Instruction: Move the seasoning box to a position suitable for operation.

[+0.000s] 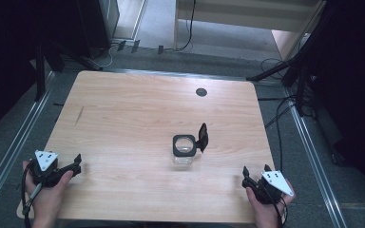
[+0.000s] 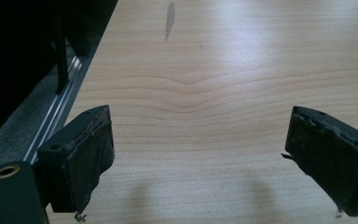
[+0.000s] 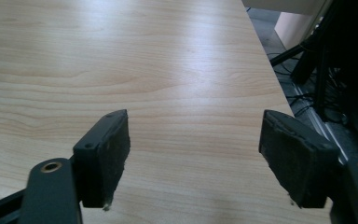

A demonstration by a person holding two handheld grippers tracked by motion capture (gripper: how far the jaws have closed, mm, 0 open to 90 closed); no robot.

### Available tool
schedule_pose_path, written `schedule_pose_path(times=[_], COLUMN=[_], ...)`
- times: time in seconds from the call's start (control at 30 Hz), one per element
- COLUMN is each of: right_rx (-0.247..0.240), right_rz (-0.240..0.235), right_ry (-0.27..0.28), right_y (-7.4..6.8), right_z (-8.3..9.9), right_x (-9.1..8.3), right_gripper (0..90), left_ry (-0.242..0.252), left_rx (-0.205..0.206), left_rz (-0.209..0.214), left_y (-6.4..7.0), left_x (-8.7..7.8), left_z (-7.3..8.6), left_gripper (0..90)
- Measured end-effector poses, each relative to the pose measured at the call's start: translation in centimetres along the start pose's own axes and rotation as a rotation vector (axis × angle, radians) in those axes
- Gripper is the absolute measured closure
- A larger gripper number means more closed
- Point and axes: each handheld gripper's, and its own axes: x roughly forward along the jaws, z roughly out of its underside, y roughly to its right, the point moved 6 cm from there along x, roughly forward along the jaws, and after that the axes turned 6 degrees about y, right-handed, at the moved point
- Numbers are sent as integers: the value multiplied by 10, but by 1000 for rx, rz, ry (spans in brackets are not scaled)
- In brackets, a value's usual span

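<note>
Jar upright mid-table, black lid flipped open. Left gripper and right gripper at near corners, jaws apart, nothing held.

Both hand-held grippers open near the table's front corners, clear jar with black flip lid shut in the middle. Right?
Not quite: the clear jar has its black flip lid open, standing up beside the rim, as the high view shows. The left hand-held gripper and right hand-held gripper are open.
</note>
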Motion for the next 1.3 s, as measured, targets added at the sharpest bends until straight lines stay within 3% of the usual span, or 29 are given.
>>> schedule_pose_path(times=[0.1,0.2,0.3,0.33,0.37,0.4,0.47,0.53,0.57,0.77,0.87,1.03,1.1,1.2,1.23,1.3], right_rx=[0,39,139,155,140,140,143,135,135,172,164,162,193,192,184,172], right_rz=[-3,-54,-89,-86,-77,-77,-99,-128,-128,-190,-241,-326,-373,-387,-396,-398], right_ry=[25,11,16,26,44,44,59,80,80,103,100,90,74,63,56,52], right_y=[0,2,5,6,5,5,0,-9,-9,-30,-47,-83,-99,-111,-118,-123], right_z=[-2,-3,-5,-7,-11,-11,-16,-21,-21,-32,-36,-41,-44,-46,-46,-45], right_x=[-3,-3,-7,-9,-13,-13,-19,-21,-21,-16,-15,-14,-14,-13,-12,-10], right_gripper=[435,604,703,732,783,783,827,880,880,900,900,900,900,900,900,900], left_ry=[-11,-9,14,17,18,17,21,24,31,50,48,43,45,45,45,42], left_rx=[1,15,10,-7,-37,-50,-46,-84,-95,-73,-52,-29,-18,-17,8,19], left_rz=[-9,-15,-13,22,70,101,116,177,196,348,412,484,502,531,542,550], left_y=[0,1,3,5,8,11,20,32,39,83,106,147,161,184,197,203], left_x=[1,0,-6,-8,-10,-11,-13,-14,-14,-15,-12,-3,1,8,12,14], left_z=[0,0,0,0,-1,-2,-4,-8,-11,-30,-36,-44,-47,-52,-53,-53], left_gripper=[89,206,376,431,563,563,653,750,750,900,900,900,900,900,900,900])
